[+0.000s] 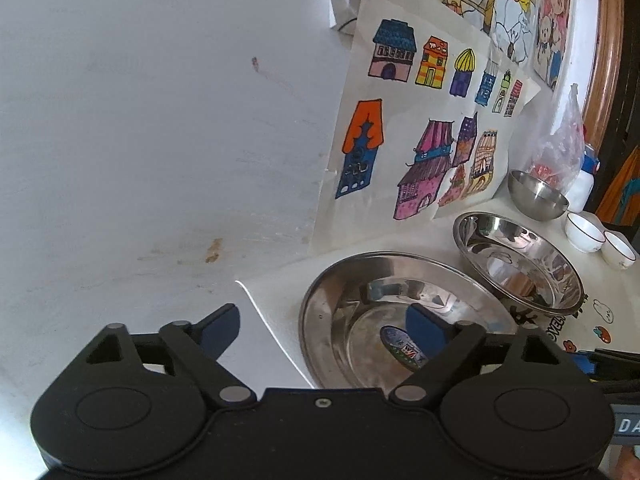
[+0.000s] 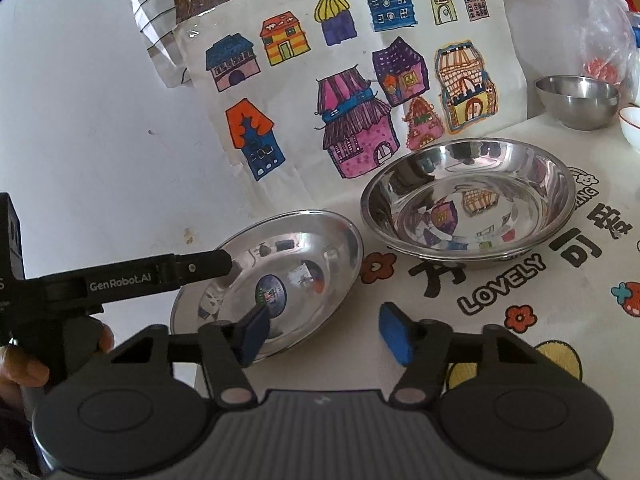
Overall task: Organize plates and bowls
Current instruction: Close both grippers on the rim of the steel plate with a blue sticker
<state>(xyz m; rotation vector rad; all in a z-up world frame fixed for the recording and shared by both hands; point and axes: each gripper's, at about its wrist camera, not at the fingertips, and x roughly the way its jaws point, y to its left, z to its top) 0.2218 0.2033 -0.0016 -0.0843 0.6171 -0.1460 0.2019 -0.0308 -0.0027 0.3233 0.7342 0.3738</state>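
Note:
A shallow steel plate (image 1: 344, 292) (image 2: 320, 240) with a round sticker in its middle lies at the table's left corner. My left gripper (image 1: 322, 332) is open and straddles the plate's left rim, one finger over the dish and the other outside it beyond the table edge. In the right wrist view the left gripper (image 2: 228, 266) reaches in from the left over that rim. My right gripper (image 2: 325, 334) is open across the plate's near right rim, its left pad (image 2: 254, 334) inside the plate and its right pad over the cloth. A deeper steel plate (image 2: 468, 200) (image 1: 520, 264) sits just to the right.
A small steel bowl (image 2: 576, 100) (image 1: 536, 196) stands at the back right before a plastic bag (image 1: 564, 148). Two white cups (image 1: 584, 234) (image 1: 618, 250) sit right of it. Drawings of houses (image 2: 340, 80) hang on the wall behind. The table edge (image 1: 264, 308) runs just left of the shallow plate.

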